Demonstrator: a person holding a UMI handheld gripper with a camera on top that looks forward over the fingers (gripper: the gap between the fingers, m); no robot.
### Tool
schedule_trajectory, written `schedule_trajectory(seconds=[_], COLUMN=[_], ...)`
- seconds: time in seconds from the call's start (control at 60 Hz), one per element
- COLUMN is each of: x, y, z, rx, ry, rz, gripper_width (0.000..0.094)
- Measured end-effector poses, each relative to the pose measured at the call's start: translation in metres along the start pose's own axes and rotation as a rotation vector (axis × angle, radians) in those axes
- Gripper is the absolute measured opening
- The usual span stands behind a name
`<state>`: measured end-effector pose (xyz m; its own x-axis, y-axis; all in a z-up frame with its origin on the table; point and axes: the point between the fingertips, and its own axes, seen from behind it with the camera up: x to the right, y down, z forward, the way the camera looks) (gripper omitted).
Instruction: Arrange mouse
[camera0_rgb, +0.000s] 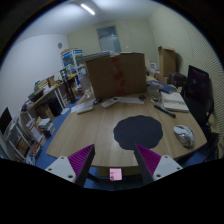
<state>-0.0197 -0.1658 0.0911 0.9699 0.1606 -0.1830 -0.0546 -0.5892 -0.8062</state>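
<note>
Tool (115, 160) held open above the near edge of the light wooden surface (90, 128), nothing between its magenta pads (148, 158). Grey computer mouse (183, 134) far right, just beside the round dark mouse mat (138, 130). Brown cardboard box (116, 75) beyond.

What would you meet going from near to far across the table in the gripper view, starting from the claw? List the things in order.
Claw, its fingers open with nothing between them → round dark mouse pad, with the mouse beside it → cardboard box at the table's far edge.
</note>
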Motion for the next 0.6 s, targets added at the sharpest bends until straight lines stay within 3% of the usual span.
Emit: schedule_trajectory(seconds=[0.267,0.6], x=[0.082,0.259], y=[0.014,0.010], z=[-0.020,0.007], rx=[0.003,0.052], ry=[0.107,0.313], rz=[0.050,-0.009], gripper_width=[0.0812,0.0810])
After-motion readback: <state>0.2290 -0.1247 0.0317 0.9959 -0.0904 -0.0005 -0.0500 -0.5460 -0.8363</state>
